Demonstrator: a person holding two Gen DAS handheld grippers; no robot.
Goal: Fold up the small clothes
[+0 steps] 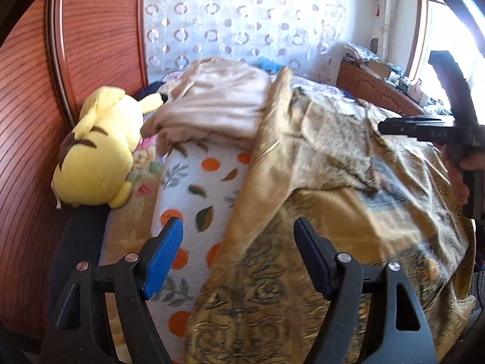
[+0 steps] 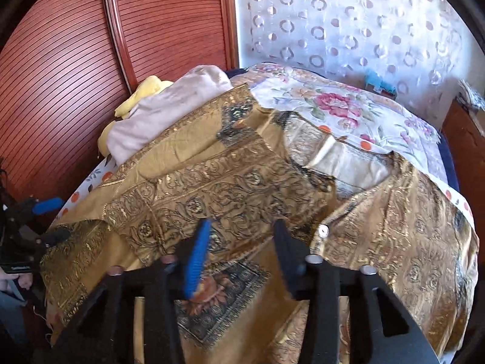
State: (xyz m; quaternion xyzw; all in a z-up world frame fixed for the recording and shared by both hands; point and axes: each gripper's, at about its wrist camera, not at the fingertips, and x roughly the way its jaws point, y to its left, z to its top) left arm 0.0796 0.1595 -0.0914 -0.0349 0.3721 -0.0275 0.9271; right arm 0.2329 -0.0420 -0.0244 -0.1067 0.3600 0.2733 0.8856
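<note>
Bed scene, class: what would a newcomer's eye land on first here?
First, the gold patterned shirt spread across the bed, collar toward the curtain. Next, the yellow plush lying at the bed's left edge against the red wooden wall. Beside it sits a folded beige cloth.

home bedroom: bed [image 2: 348, 103] with floral quilt, yellow plush toy [image 1: 97, 154], red wood slatted wardrobe [image 2: 60, 60], sheer patterned curtain [image 1: 242, 15], cluttered wooden dresser [image 1: 379, 88].

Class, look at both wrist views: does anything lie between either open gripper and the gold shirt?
Nothing visible does. The left gripper and right gripper both hang open directly above the gold shirt.
</note>
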